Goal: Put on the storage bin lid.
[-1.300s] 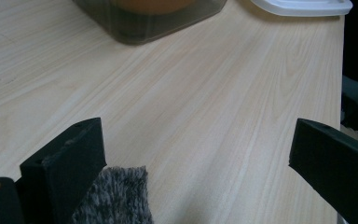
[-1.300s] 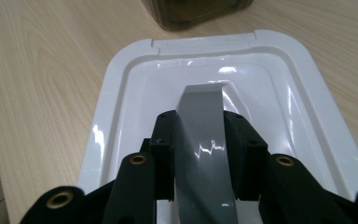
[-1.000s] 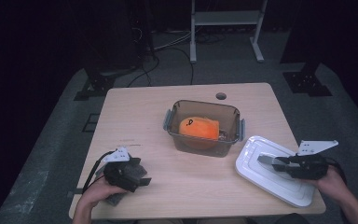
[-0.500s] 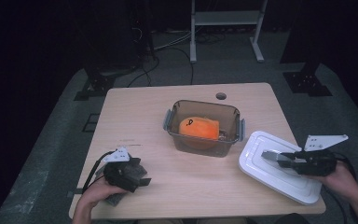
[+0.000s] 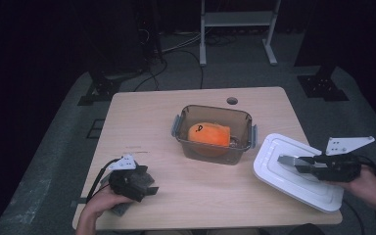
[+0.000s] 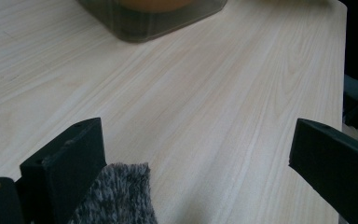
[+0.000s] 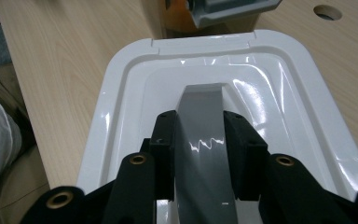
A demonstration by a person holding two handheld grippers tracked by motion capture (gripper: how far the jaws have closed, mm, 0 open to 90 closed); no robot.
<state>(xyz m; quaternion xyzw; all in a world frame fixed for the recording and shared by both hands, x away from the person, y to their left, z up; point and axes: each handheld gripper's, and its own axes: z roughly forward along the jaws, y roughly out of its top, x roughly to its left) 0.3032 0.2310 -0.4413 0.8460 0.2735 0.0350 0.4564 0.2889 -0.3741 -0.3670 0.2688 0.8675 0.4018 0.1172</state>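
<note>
A clear plastic container point(image 5: 214, 147) stands mid-table with an orange soft item point(image 5: 209, 134) inside. To its right is the white lid point(image 5: 276, 174), with its outer end past the table's right edge. My right gripper point(image 5: 299, 164) is shut on the grey handle point(image 7: 200, 107) in the lid's middle; in the right gripper view both jaws point(image 7: 199, 126) press on the strip's sides above the lid point(image 7: 270, 84). My left gripper point(image 5: 144, 186) rests at the table's front left. Its jaws point(image 6: 198, 149) stand wide open over bare wood, with nothing between them.
A grey knitted cloth point(image 6: 116, 196) lies under the left jaw. The wooden table point(image 5: 142, 122) has a round hole point(image 5: 232, 101) near its far edge. A metal rack's legs point(image 5: 235, 29) and cables stand on the dark floor behind.
My right gripper has risen a little with the white lid in its hold and drifted slightly right. The left gripper has kept still.
</note>
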